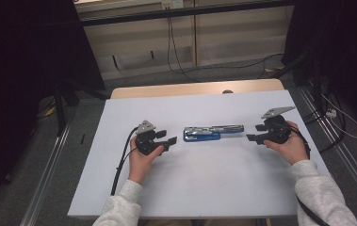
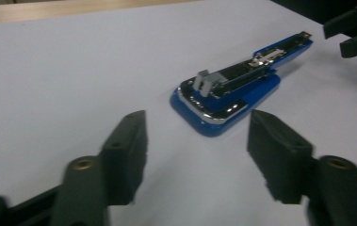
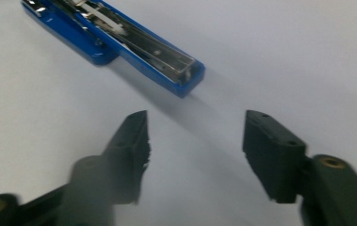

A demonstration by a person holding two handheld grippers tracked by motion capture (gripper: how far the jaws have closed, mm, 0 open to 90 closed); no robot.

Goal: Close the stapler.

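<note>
A blue stapler (image 1: 212,132) lies flat in the middle of the white table, opened out so its metal staple channel faces up. In the left gripper view the stapler (image 2: 235,89) rests just beyond my left gripper (image 2: 197,141), whose jaws stand open and empty. From the high view, that left gripper (image 1: 166,138) sits a short gap left of the stapler's wide end. My right gripper (image 1: 252,137) is open too, just right of the narrow end. Its own view has the stapler (image 3: 119,42) up and to the left of the right gripper (image 3: 195,141).
The white table top (image 1: 199,179) has a wooden strip (image 1: 195,88) along its far edge. Black cables (image 1: 121,165) trail from the left gripper toward the near edge. Grey floor, metal rails and loose cables surround the table.
</note>
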